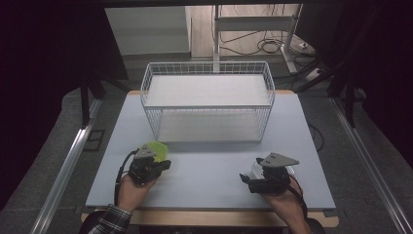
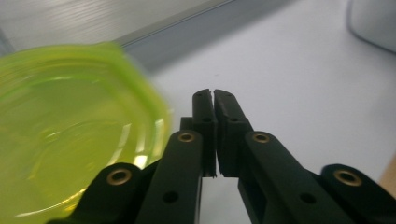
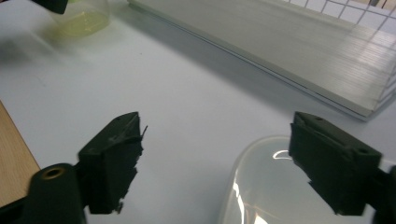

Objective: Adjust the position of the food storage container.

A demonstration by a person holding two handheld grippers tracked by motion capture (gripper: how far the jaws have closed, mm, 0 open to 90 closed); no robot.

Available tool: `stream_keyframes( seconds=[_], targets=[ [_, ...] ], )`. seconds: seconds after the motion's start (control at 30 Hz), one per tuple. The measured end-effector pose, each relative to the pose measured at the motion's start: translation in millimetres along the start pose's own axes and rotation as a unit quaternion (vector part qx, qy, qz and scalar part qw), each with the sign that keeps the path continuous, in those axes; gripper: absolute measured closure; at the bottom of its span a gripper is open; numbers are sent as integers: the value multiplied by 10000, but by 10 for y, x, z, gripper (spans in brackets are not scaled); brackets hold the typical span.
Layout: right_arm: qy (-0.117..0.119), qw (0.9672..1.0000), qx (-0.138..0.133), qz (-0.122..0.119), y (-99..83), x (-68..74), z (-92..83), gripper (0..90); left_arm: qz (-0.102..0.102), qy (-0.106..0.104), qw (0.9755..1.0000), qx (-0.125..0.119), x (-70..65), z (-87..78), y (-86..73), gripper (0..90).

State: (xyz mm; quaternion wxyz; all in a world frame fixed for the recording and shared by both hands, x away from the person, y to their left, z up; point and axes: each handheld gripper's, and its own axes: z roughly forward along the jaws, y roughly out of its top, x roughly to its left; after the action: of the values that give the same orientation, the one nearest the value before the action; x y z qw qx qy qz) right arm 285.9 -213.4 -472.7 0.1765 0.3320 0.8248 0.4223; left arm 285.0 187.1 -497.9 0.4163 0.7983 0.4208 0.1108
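- The green bowl (image 2: 70, 135) sits on the tabletop (image 1: 214, 170) just beside the left tongs (image 2: 213, 95), whose jaws are pressed together, empty.
- The right tongs (image 3: 215, 154) stand wide over a clear lid (image 3: 266, 186), positioned to grasp.
- The wire basket (image 1: 208, 100) waits beyond.

The right gripper (image 3: 215, 158) stood with its jaws wide apart over the pale table (image 3: 187, 93). A clear lid (image 3: 261, 186) lay near the right jaw, nothing gripped. Farther off sat a green cup (image 3: 86, 18) and the white rack (image 3: 280, 42).
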Motion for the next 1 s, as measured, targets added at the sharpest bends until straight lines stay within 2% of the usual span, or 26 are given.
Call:
stream_keyframes(
  seconds=[0.07, 0.13, 0.17, 0.2, 0.23, 0.27, 0.3, 0.33, 0.37, 0.4, 0.47, 0.63, 0.7, 0.73, 0.83, 1.0],
  targets=[
    [-39, 9999, 33, 86, 7, -32, -38, 284, 83, -140, 9999, -48, -64, 20, -3, 823],
    [-133, 9998, 76, 156, 13, -79, -90, 373, 204, -187, 9996, -53, -148, 57, -11, 767],
    [-271, 9994, 110, 202, 10, -151, -166, 492, 315, -280, 9991, -66, -218, 95, -22, 672],
    [-271, 9994, 110, 202, 10, -151, -166, 492, 315, -280, 9991, -66, -218, 95, -22, 638],
    [-431, 9987, 166, 196, -7, -232, -244, 603, 394, -326, 9986, -96, -280, 129, -36, 591],
    [-431, 9987, 166, 196, -7, -232, -244, 603, 394, -326, 9986, -96, -280, 129, -36, 557],
    [-566, 9978, 204, 264, -40, -327, -330, 693, 493, -377, 9980, -118, -336, 155, -51, 539],
    [-566, 9978, 204, 264, -40, -327, -330, 693, 493, -377, 9980, -118, -336, 155, -51, 518],
    [-683, 9967, 219, 371, -82, -427, -420, 803, 571, -386, 9975, -138, -387, 178, -64, 494],
    [-683, 9967, 219, 371, -82, -427, -420, 803, 571, -386, 9975, -138, -387, 178, -64, 473],
    [-818, 9954, 272, 419, -128, -518, -508, 897, 675, -437, 9966, -177, -425, 198, -77, 450],
    [-1295, 9887, 364, 667, -263, -735, -703, 900, 768, -520, 9956, -112, -469, 235, -88, 407],
    [-1491, 9844, 422, 835, -360, -832, -775, 900, 736, -573, 9956, -132, -466, 233, -89, 404],
    [-1491, 9844, 422, 835, -360, -832, -775, 900, 736, -573, 9956, -132, -466, 233, -89, 403],
    [-1514, 9818, 574, 996, -458, -876, -781, 900, 704, -613, 9955, -147, -458, 226, -91, 401],
    [-1368, 9820, 805, 1026, -540, -815, -751, 899, 704, -678, 9951, -149, -471, 224, -93, 407]
  ],
)
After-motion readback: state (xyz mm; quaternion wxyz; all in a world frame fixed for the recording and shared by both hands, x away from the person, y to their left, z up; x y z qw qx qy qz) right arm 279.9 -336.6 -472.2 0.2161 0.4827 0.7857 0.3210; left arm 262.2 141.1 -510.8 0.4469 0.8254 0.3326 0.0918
